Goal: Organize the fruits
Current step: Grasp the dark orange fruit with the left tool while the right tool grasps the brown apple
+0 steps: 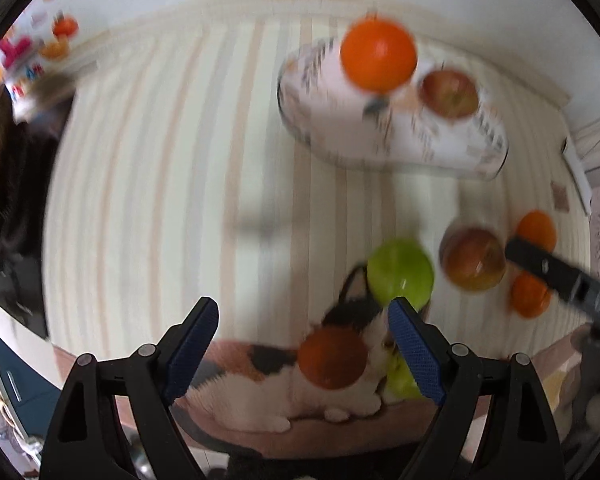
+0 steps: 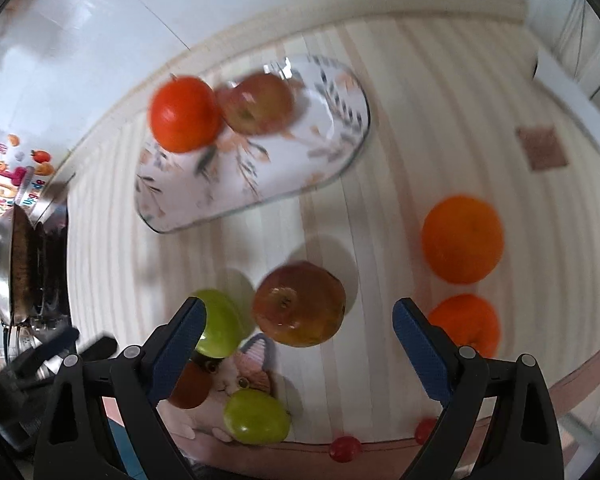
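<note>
- Left tongs (image 1: pixel 304 312): jaws spread, gripping nothing; a dark red fruit (image 1: pixel 332 358) lies between them at lower centre.
- Right tongs (image 2: pixel 298 312): jaws spread, empty; a red apple (image 2: pixel 299 304) lies between the tips.
- Green apple (image 2: pixel 216 322): just beside the left fingertip.
- Two oranges (image 2: pixel 462 239): right side, near the counter (image 2: pixel 440 128) edge.
- Glass tray (image 2: pixel 284 160): upper centre, bearing two fruits; bare counter between.

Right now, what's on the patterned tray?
The patterned tray holds two fruits at one end: an orange-red fruit and a red apple, touching. The rest of the tray is bare. What lies under the two fruits is covered.
</note>
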A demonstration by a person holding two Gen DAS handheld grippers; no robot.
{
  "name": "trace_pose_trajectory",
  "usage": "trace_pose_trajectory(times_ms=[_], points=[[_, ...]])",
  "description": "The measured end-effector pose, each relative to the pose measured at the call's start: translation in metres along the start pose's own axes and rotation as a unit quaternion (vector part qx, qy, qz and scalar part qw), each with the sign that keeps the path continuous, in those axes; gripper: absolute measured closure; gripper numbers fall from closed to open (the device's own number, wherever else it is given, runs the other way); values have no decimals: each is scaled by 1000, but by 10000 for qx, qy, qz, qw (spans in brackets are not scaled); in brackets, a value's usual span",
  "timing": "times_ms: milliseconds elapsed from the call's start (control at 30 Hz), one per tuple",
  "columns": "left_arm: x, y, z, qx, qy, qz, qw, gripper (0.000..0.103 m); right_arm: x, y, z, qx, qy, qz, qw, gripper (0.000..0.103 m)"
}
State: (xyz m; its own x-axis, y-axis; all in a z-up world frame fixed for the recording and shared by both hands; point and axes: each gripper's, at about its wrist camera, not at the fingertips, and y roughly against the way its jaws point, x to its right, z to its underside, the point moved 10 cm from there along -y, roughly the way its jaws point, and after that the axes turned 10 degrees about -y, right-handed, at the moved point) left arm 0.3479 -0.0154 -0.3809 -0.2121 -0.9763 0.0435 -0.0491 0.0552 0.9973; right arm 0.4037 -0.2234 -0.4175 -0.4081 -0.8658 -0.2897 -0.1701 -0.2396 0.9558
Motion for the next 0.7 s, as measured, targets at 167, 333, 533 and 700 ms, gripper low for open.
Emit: trace_pose_trajectory(times_ms=[167, 333, 533, 700], points=[[15, -33, 30, -522, 89, 374, 9979, 16, 6, -22, 3, -169, -66, -35, 9998, 9], [28, -55, 36, -687, 69, 474, 9965, 24, 4, -38, 3, -322, -43, -47, 9995, 11], [31, -73, 39, -720, 62, 375, 9967, 49, -2, -55, 2, -506, -79, -90, 9986, 25], [22, -70, 42, -591, 5, 132, 9982, 50, -3, -55, 8, -571, 37, -10, 9984, 31]])
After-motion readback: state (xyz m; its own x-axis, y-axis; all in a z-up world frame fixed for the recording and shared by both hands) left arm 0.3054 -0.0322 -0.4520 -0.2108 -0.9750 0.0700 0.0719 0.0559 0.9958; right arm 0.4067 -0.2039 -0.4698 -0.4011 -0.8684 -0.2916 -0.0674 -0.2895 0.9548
